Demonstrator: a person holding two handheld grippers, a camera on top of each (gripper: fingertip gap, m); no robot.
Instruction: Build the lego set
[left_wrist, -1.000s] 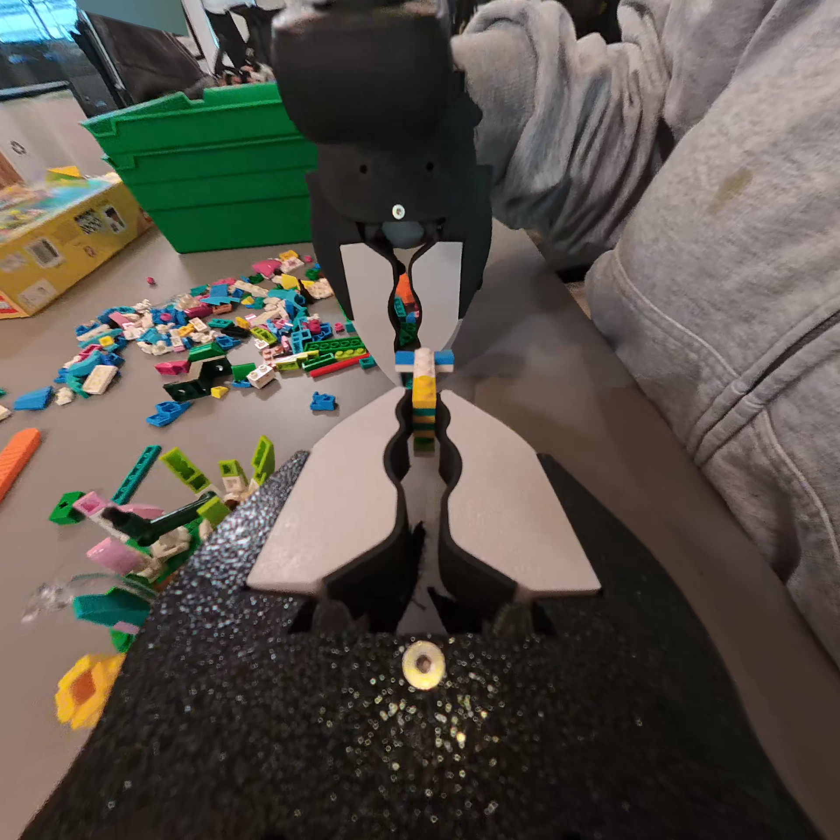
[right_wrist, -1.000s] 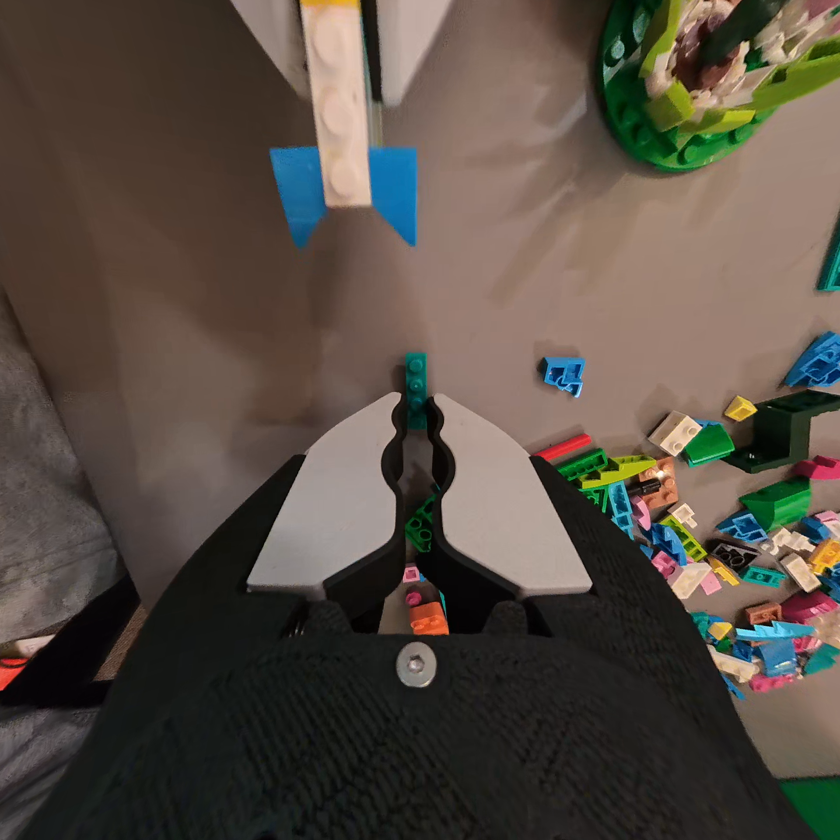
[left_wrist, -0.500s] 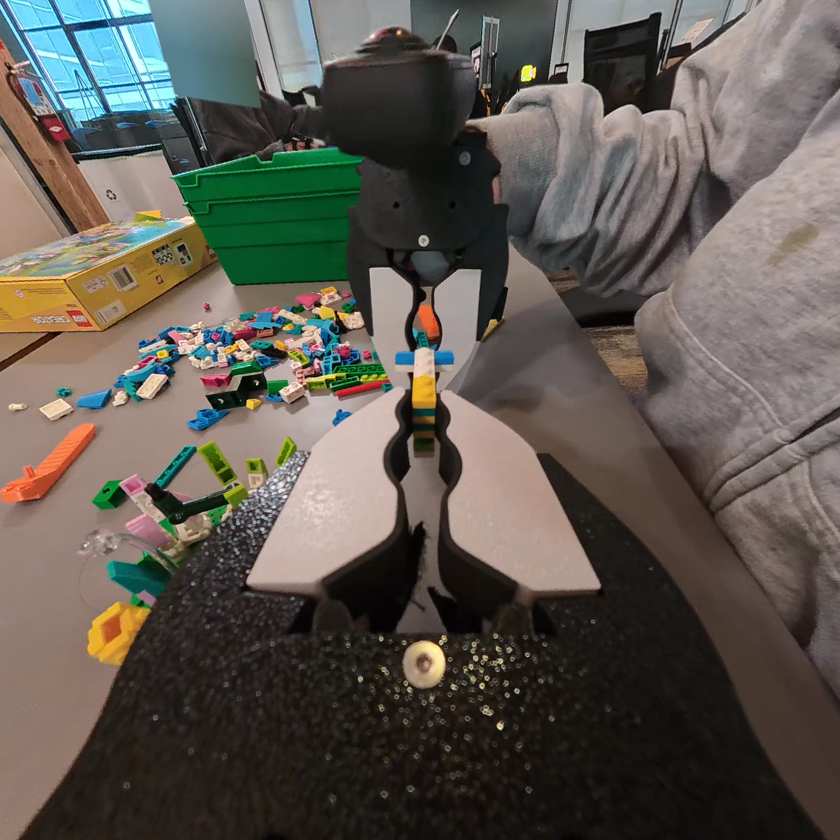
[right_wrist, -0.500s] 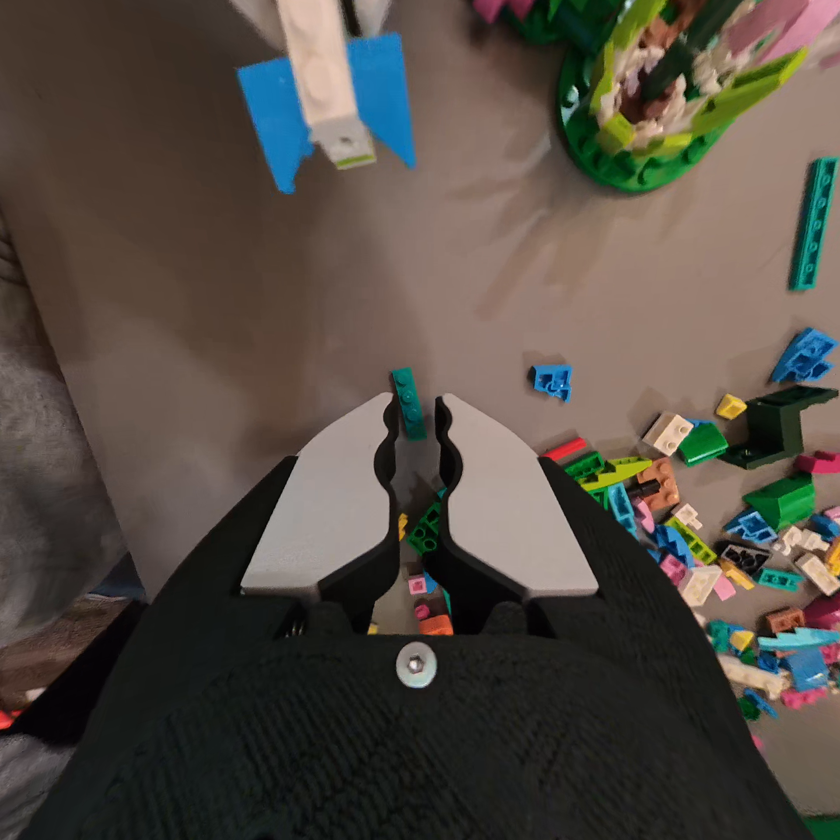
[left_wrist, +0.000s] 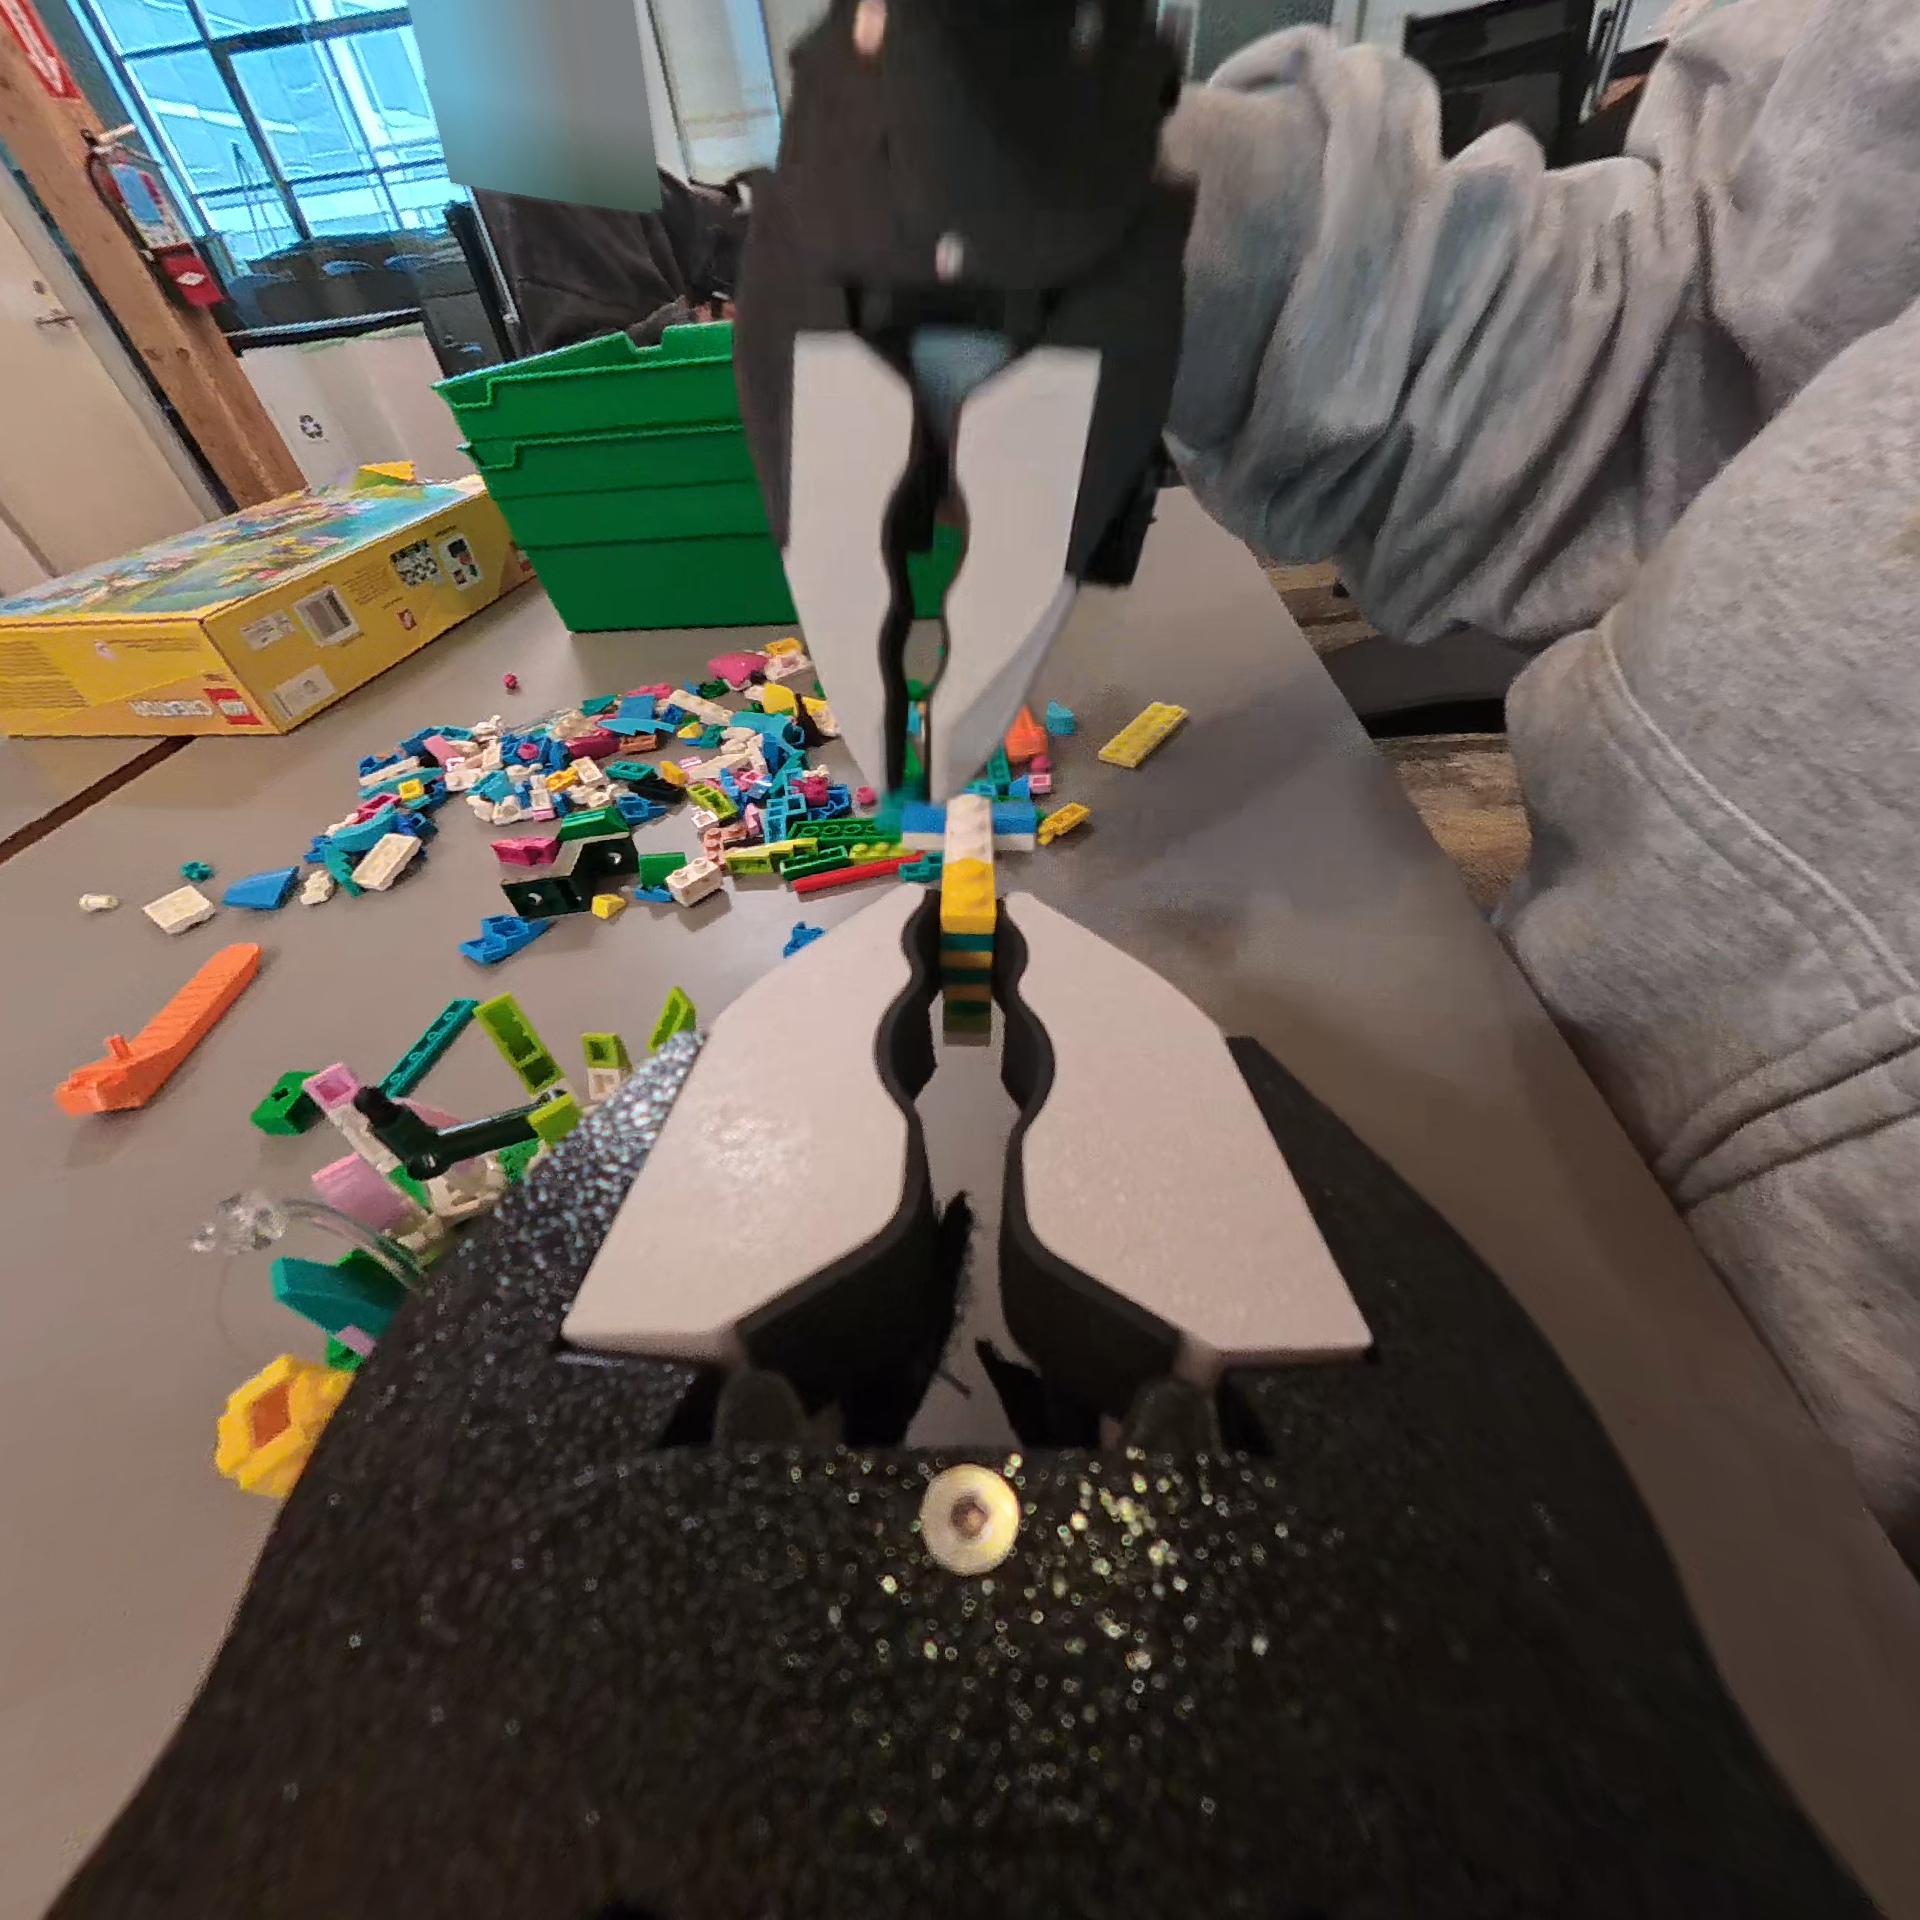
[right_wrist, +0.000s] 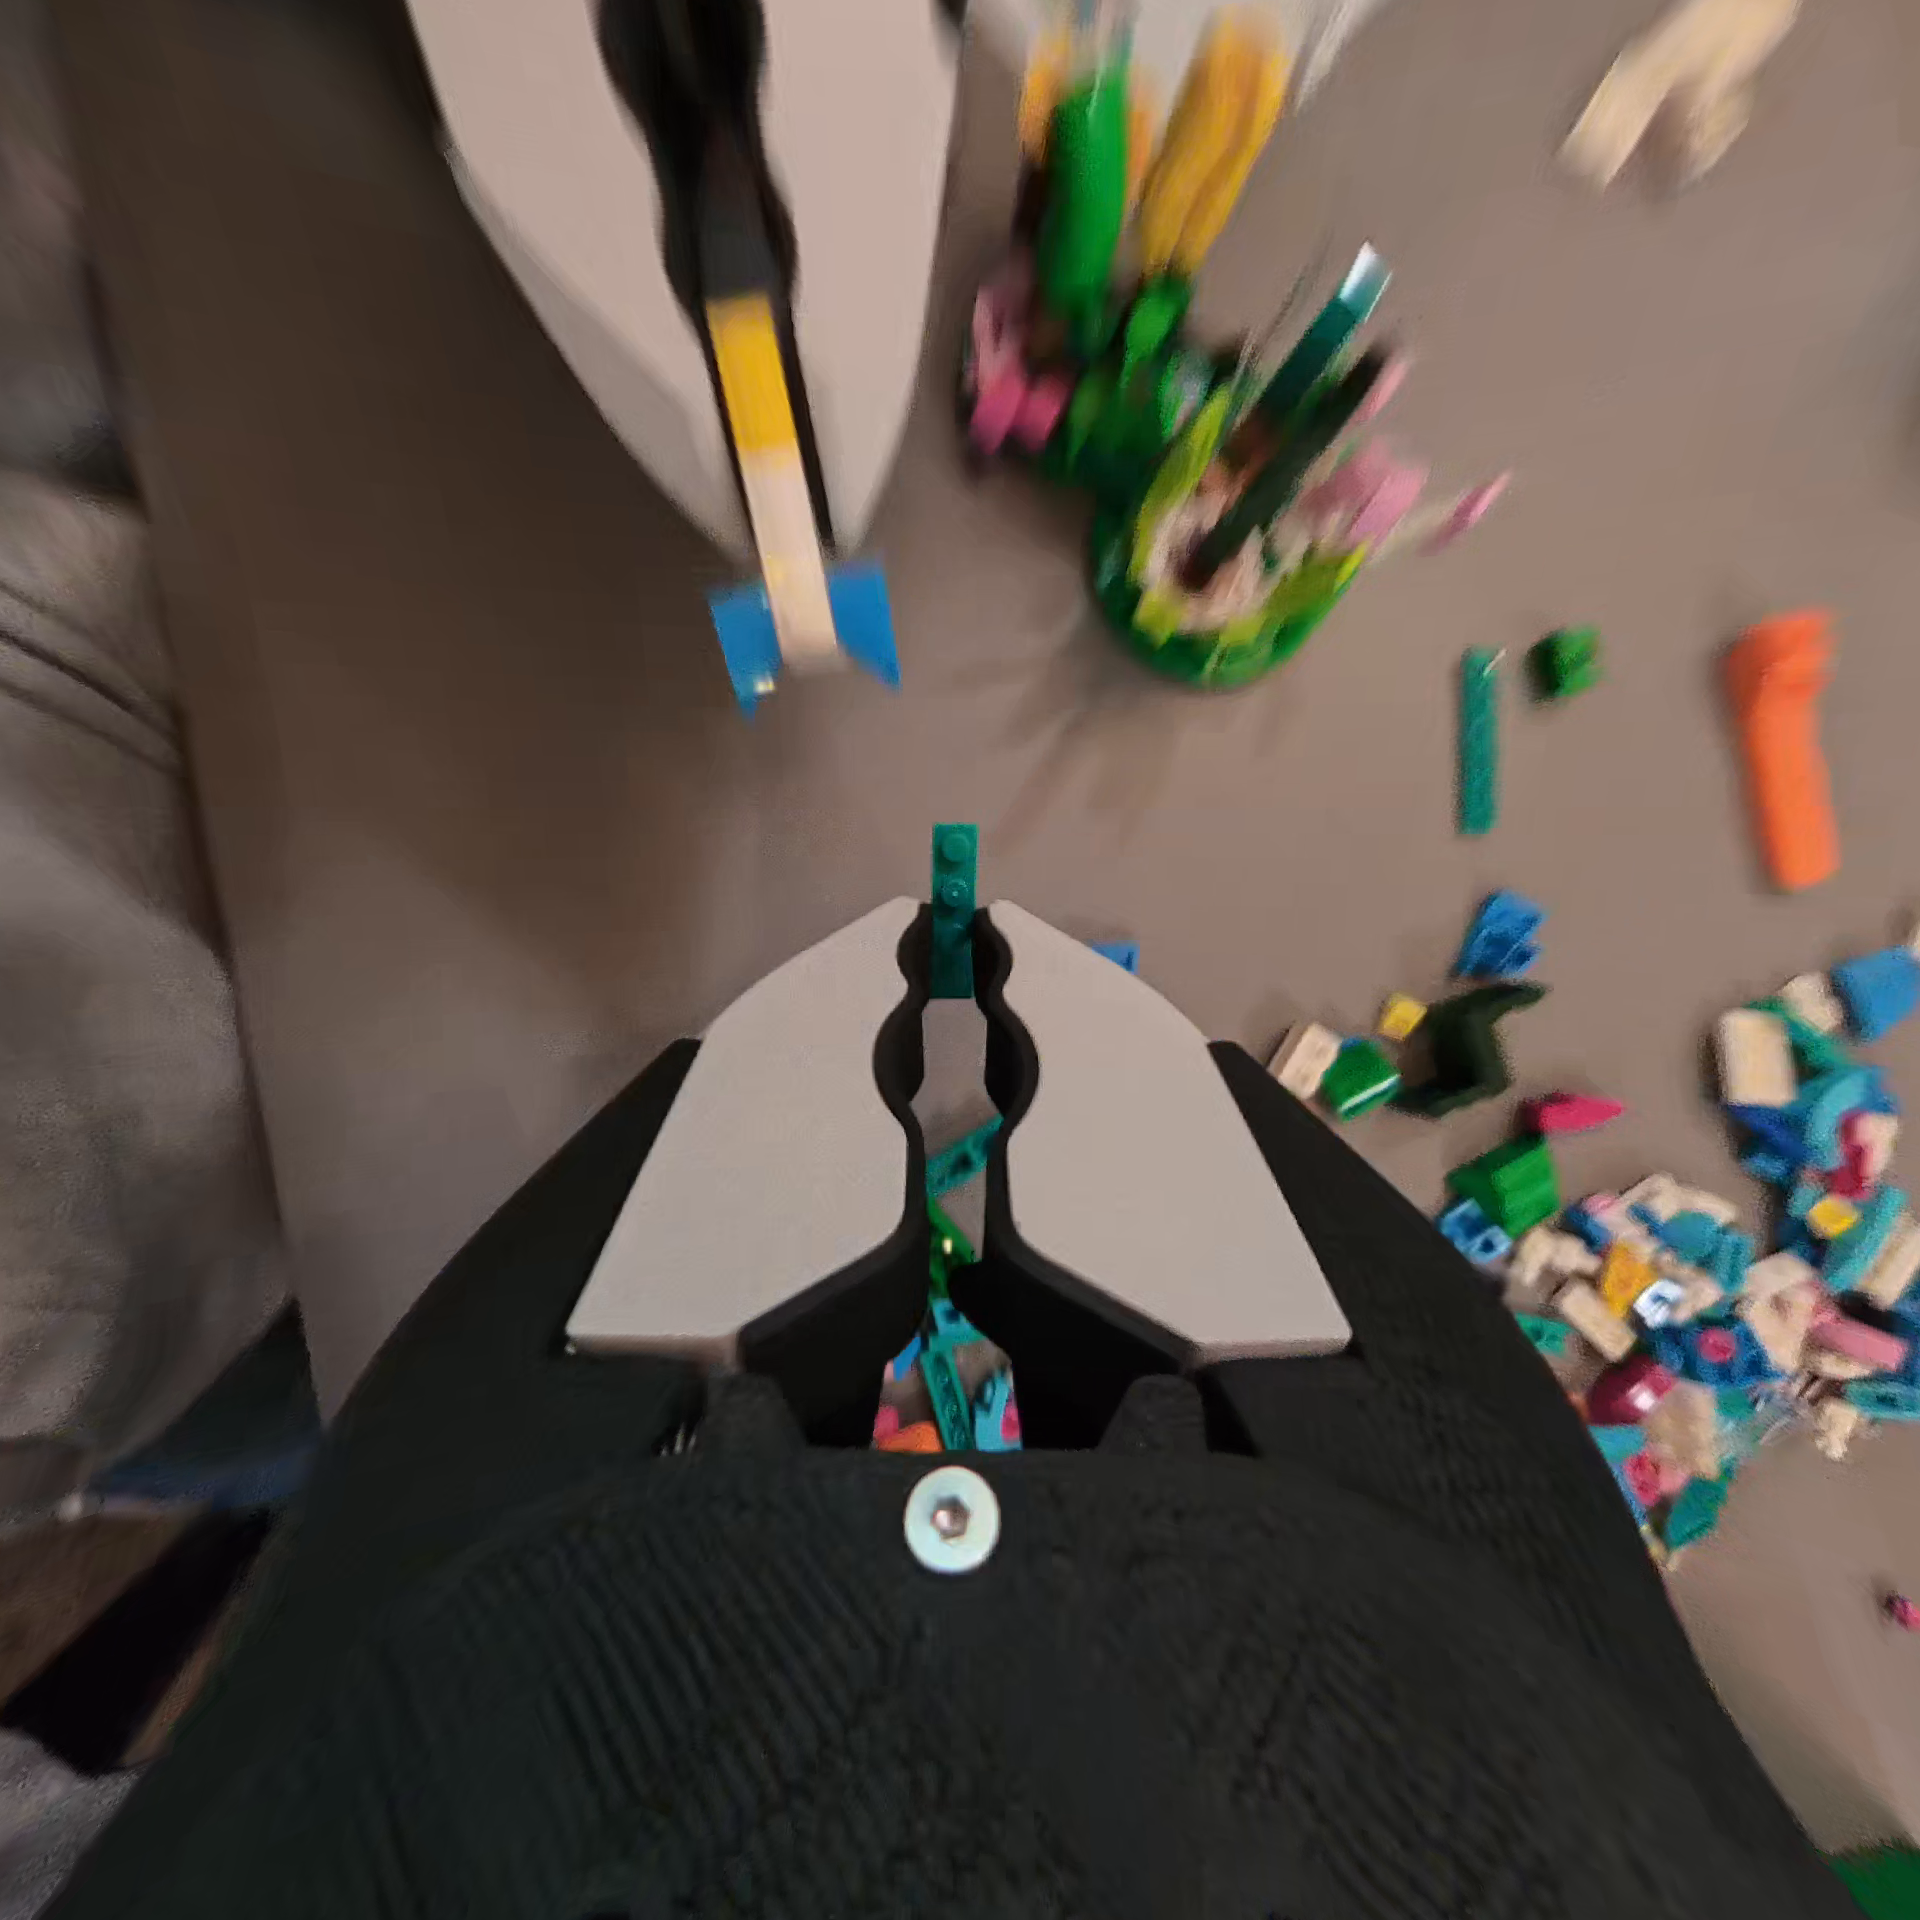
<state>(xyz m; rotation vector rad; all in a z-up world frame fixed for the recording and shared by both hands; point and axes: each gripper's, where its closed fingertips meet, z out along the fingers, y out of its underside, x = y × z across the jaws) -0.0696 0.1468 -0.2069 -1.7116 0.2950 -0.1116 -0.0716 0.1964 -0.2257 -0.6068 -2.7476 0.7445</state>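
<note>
My left gripper (left_wrist: 966, 914) is shut on a small brick assembly (left_wrist: 968, 894): a yellow and white strip with blue wedge wings at its far end, over green and yellow layers. It also shows in the right wrist view (right_wrist: 784, 582), sticking out of the left gripper's grey fingers (right_wrist: 561, 260). My right gripper (right_wrist: 954, 909) is shut on a thin teal plate (right_wrist: 954, 904) that pokes out past the tips. In the left wrist view the right gripper (left_wrist: 914, 769) points down from above, its tips just beyond the assembly's blue wings.
A pile of loose coloured bricks (left_wrist: 623, 790) lies on the grey table (left_wrist: 1299, 894). A flower model on a round green base (right_wrist: 1216, 561), an orange brick separator (left_wrist: 156, 1039), stacked green bins (left_wrist: 623, 488) and a yellow box (left_wrist: 239, 623) stand around. A grey sleeve (left_wrist: 1507, 364) is at the right.
The right gripper has swung over and down toward the assembly's winged end, still holding the teal plate. The left gripper keeps its hold on the assembly and has tilted a little.
</note>
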